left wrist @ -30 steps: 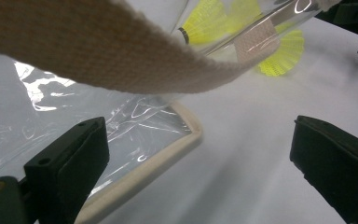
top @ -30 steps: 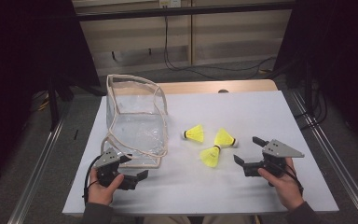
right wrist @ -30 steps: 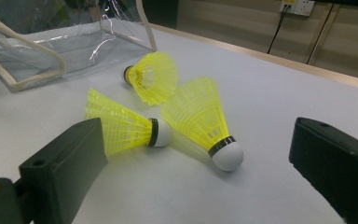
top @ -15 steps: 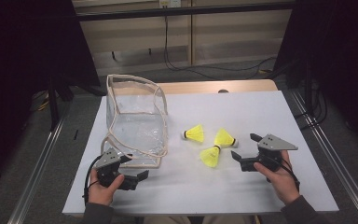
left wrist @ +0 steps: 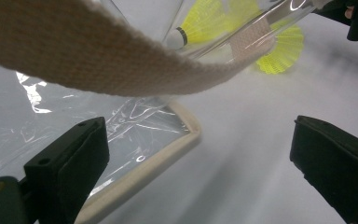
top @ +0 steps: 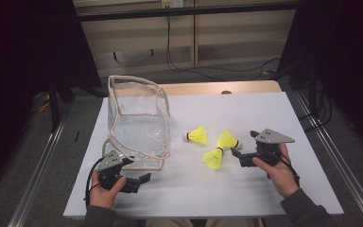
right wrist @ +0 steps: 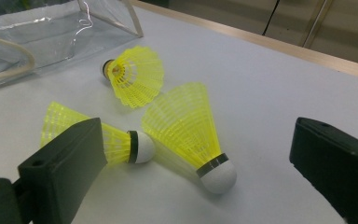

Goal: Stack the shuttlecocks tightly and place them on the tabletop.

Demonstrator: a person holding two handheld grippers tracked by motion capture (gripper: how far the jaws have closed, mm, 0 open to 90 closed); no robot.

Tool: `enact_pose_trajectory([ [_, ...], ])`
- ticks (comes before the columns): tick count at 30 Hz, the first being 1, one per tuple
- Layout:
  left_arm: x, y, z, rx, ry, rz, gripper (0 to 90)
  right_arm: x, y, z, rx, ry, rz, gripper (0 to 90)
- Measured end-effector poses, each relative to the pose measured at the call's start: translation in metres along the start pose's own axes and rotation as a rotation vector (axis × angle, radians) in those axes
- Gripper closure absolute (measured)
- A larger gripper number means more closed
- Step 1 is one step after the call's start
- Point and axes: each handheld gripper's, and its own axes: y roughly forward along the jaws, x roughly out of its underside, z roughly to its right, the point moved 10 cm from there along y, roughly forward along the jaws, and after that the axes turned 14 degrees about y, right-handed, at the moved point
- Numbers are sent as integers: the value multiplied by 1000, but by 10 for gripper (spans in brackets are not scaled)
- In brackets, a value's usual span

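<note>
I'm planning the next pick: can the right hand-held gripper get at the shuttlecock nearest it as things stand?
Probably yes. The right hand-held gripper is open and faces the nearest shuttlecock, with nothing between them on the white table.

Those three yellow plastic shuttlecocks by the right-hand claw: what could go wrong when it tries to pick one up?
The three yellow plastic shuttlecocks lie close together, so the open right gripper closing on the nearest shuttlecock might nudge the second one away.

Their round white cork tips may let them roll across the smooth white table.

The clear plastic bag with beige fabric trim looks floppy; its strap droops above the open left gripper, so the mouth may sag.
</note>
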Motion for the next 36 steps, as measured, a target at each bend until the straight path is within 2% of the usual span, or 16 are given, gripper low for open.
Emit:
enact_pose_trajectory([
  [13, 0, 1, 0, -2, 4, -1, 46, -9, 12, 9, 41, 4, -44, 30],
  [22, -1, 1, 1, -1, 5, -3, 46, -13, 25, 6, 46, -2, -70, 28],
  [26, 0, 2, 1, 0, 7, -3, 46, -15, 33, 5, 63, -10, -88, 26],
  [34, 0, 3, 2, 0, 9, -6, 46, -20, 43, 1, 61, -21, -105, 54],
  [36, 0, 2, 2, -2, 9, -5, 46, -20, 46, 2, 59, -11, -114, 60],
])
